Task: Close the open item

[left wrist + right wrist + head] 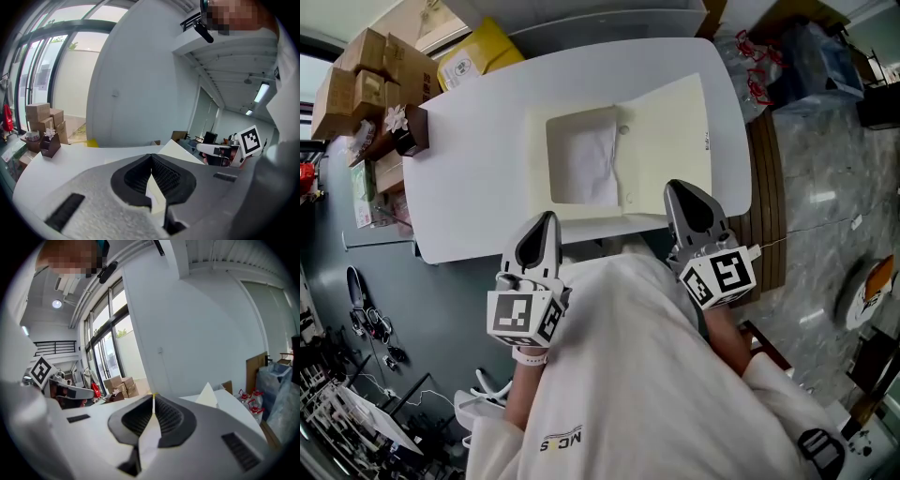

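Cream cardboard box point(538, 161) sits open in the middle of the white counter point(473, 169), its lid point(670, 141) folded flat out to the right and a sheet of white paper point(586, 167) lying inside.

My left tongs point(547, 217) and right tongs point(674, 186) both hang at the near edge of the counter, short of the box. Each is pressed together with nothing pinched.

The right tongs are nearer the lid, so I judge they should do the work. I would:

- Slide their closed tips under the lid's outer right edge like a wedge.
- Lift, then swing the lid over to the left in an arc about its hinge line.
- Rest the left tongs against the box's left wall so it cannot skate away.
- Press the lid down gently at the end, keeping the paper from catching under the rim.
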The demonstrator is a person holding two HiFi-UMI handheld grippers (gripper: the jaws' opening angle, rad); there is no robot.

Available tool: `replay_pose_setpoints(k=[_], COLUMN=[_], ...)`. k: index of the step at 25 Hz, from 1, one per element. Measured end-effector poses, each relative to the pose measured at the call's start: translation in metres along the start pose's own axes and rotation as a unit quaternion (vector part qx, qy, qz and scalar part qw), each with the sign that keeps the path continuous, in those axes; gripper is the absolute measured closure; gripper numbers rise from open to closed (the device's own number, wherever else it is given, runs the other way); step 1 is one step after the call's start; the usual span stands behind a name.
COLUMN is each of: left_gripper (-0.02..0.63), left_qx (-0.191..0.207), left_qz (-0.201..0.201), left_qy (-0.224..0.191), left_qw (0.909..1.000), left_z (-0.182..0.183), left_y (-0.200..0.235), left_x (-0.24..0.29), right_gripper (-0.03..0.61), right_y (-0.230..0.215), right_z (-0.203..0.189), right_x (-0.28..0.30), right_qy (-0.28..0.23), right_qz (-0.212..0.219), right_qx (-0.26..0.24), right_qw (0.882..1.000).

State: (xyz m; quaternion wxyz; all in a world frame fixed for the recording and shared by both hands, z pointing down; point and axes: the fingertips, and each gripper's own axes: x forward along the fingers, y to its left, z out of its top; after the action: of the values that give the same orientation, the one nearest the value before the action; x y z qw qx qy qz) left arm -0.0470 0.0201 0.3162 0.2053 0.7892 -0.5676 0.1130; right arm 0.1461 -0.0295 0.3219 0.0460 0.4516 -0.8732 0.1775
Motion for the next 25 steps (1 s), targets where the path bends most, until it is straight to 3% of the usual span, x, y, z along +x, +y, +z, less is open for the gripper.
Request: replay_pose_setpoints(k=[9,13,21,25], left_gripper=[0.589,0.589,0.589,0.589], left_qx=[-0.007,-0.007,-0.004,-0.005], left_qz=[0.009,0.006,-0.002,-0.007], left_qy=[0.018,0.019,0.024,0.028], left_qw=[0.9998,0.9998,0.9997,0.9996], left_z=[-0.01,-0.008,-0.007,-0.009], left_y=[0.013,0.013,0.012,0.011], left_x=[0.009,0.014,0.023,0.028], right_gripper=[0.557,0.494,0.477,0.477], right_y=[-0.015,-0.035,-0.092,-0.122], right_z=[0.009,0.017,0.025,0.015], right_x=[0.004,0.004,-0.001,0.001], right_qy=[-0.002,-0.005,0.03,0.069], right_qz=[-0.015,-0.035,-0.091,-0.098], right_qx=[0.004,0.004,-0.008,0.014], right_qw=[1.0,0.999,0.995,0.993])
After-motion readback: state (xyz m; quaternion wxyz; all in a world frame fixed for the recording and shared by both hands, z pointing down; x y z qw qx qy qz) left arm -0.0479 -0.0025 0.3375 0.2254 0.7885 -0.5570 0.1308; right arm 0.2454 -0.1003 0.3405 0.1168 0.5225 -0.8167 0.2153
